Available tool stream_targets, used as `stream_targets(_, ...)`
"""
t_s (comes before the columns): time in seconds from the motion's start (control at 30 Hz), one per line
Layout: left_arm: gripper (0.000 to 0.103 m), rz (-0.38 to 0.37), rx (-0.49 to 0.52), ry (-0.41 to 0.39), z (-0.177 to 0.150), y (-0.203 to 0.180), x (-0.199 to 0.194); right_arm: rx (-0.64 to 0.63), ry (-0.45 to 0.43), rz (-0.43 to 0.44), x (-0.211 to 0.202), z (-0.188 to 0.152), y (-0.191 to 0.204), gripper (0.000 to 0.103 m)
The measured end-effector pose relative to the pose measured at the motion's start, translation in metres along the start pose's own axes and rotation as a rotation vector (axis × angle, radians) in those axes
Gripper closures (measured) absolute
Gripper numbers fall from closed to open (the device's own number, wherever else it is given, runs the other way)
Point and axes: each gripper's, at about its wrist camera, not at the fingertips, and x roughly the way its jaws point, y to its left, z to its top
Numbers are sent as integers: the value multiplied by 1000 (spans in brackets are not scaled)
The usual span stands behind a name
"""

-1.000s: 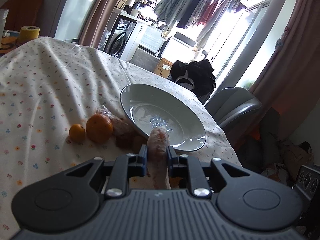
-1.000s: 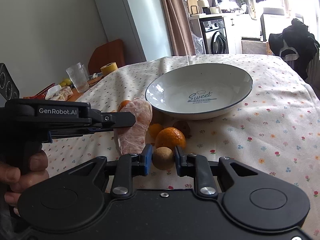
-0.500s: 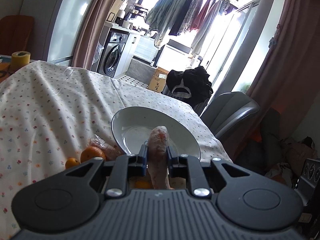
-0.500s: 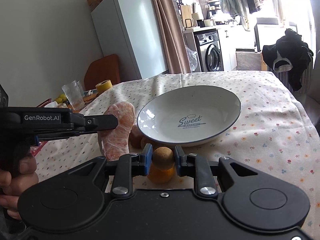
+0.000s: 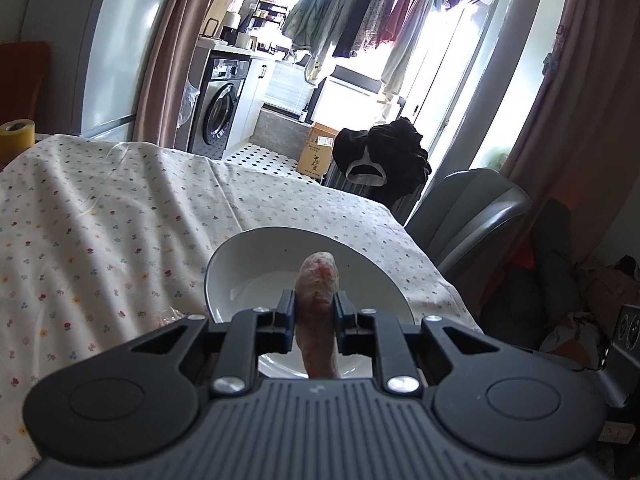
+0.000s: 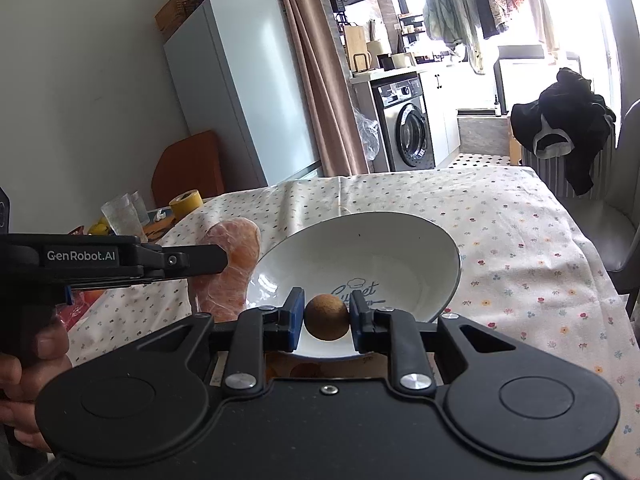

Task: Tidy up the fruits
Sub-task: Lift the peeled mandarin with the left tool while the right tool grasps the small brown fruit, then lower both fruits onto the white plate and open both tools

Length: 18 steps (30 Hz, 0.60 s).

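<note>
While the left gripper (image 5: 316, 316) clamps a wrapped fruit (image 5: 318, 308), the right gripper (image 6: 326, 316) pinches a brown ball (image 6: 327, 317) over the bowl (image 6: 400, 252)

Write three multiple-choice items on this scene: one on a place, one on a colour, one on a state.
1. Where is the white bowl?
A. on the floral tablecloth
B. on the grey chair
C. on the washing machine

2. What colour is the round fruit in the right tool?
A. green
B. brown
C. red

3. What is the state of the left tool?
A. open, holding nothing
B. lying on the table
C. shut on the wrapped fruit

Answers: 1 A, the bowl rests on the cloth; 2 B, the fruit looks tan-brown; 3 C, both pads press on the wrapped piece.
</note>
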Motion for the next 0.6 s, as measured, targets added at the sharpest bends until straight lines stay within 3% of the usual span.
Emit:
stream_targets(0.3,84,90,-10,39,0,10,25,25,28,-4,21,-3,-11,81)
stream_targets(0.4,79,125,0,26,1,11,23,42,40,-2,26,-5,-15,80)
stream_targets(0.6,45,154,11,-2,0,9,3,67,40,-28,29,-8,-17,71)
